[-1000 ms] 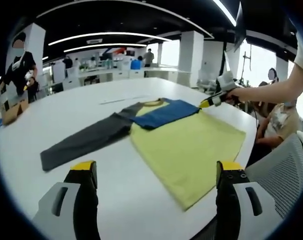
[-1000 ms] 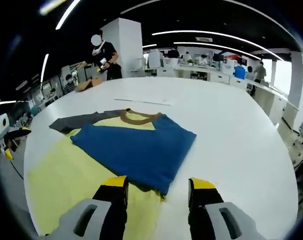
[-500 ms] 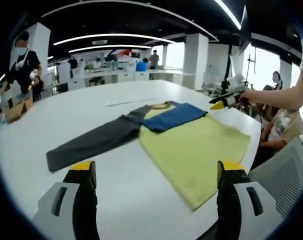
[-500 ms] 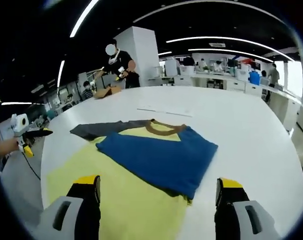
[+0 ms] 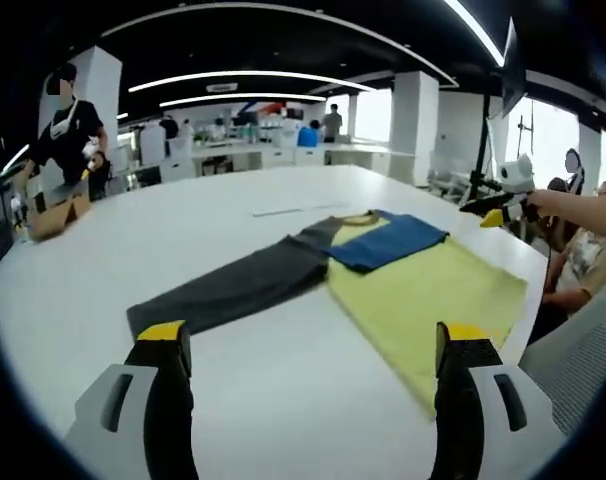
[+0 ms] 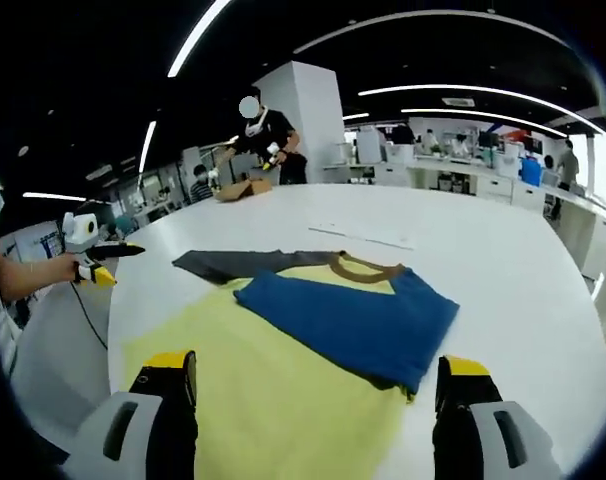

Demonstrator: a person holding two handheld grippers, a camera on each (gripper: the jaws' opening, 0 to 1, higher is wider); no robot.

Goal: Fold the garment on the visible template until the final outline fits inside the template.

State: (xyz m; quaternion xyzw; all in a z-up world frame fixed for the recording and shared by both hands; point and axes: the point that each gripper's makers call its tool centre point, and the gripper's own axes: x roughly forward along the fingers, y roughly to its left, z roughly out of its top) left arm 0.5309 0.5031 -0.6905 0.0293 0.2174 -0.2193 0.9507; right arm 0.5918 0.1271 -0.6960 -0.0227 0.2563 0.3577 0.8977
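Both grippers, left [image 5: 313, 345] and right [image 6: 315, 375], now farther back, jaws apart, off one garment [image 5: 423, 290] with one sleeve [image 5: 233, 288] outstretched.

Item count: one garment, one tabletop, two tools.

One garment [image 5: 383, 270] lies on one white tabletop [image 5: 183, 240]: one yellow body, one grey sleeve [image 5: 233, 290] extended at centre left, one blue sleeve [image 6: 353, 325] folded across the body, one brown collar [image 6: 366, 268]. One paper strip [image 5: 288, 210] lies beyond it. Two tools counted: left tool [image 5: 313, 345] and right tool [image 6: 318, 375], each with two yellow-tipped jaws set wide apart.
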